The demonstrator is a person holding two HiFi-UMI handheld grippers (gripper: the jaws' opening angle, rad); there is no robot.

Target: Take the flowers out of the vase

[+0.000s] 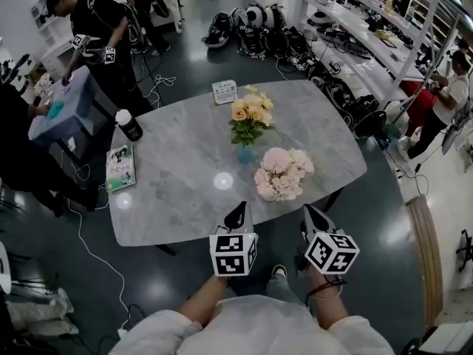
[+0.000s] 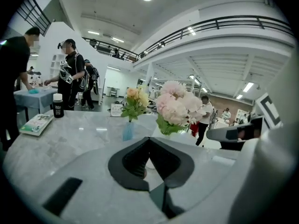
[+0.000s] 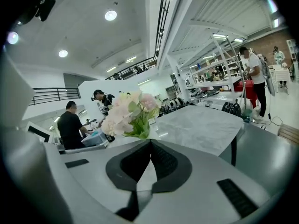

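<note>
The yellow flowers (image 1: 251, 109) stand upright in a small blue vase (image 1: 244, 154) near the middle of the grey marble table (image 1: 177, 191), stems and green leaves down in its neck. Just beside it, nearer to me, a bunch of pink flowers (image 1: 283, 173) spreads wide over whatever holds it; I cannot make out that container under the blooms.

At the table's far edge a small white sign card (image 1: 225, 92) carries print too small to read. Toward the left corner stands a black bottle (image 1: 128, 125) with a white cap and a label I cannot read, and a green-covered book (image 1: 120, 167) lies flat at the left edge, its cover writing too small to tell.

My left gripper (image 1: 238, 214) and right gripper (image 1: 310, 217) hover over the near edge, well apart from both bunches. Each has its jaws pressed together with nothing between them.
</note>
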